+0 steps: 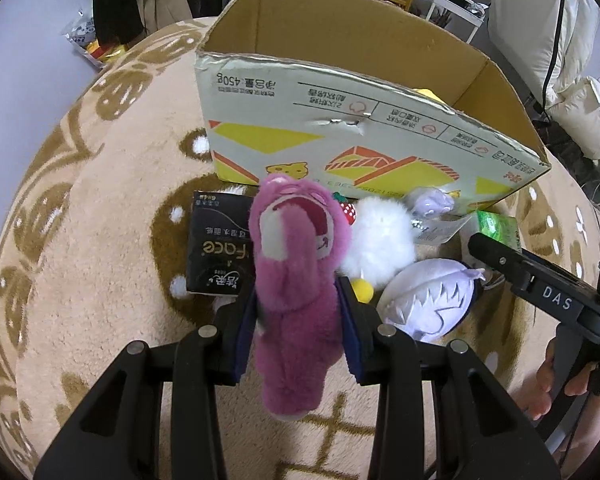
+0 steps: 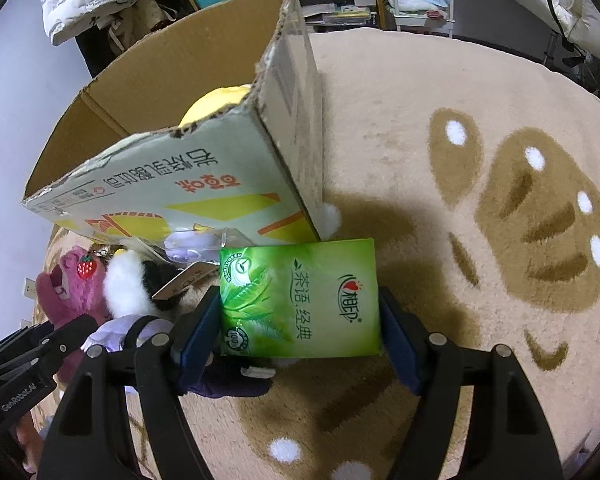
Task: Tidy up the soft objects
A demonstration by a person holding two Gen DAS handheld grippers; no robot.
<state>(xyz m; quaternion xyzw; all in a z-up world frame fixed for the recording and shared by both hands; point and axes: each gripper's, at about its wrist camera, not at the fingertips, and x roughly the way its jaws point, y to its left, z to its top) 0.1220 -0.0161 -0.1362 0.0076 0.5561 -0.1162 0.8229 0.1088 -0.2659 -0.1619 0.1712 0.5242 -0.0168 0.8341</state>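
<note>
My left gripper (image 1: 296, 312) is shut on a pink plush bear (image 1: 296, 240), pinching its body just above the rug, in front of an open cardboard box (image 1: 340, 128). In the right wrist view, my right gripper (image 2: 300, 312) has a green tissue pack (image 2: 300, 300) between its blue pads, which touch both its sides beside the box's corner (image 2: 292, 168). A yellow plush (image 2: 216, 100) lies inside the box. On the rug between the grippers lie a white fluffy plush (image 1: 380, 240) and a lilac toothed plush (image 1: 428, 300).
A black tissue pack (image 1: 216, 248) lies left of the bear. A small lilac toy (image 1: 432, 202) with a tag rests against the box front. The round beige rug (image 2: 460, 120) stretches out to the right. Shelves, a cart and bedding stand behind the box.
</note>
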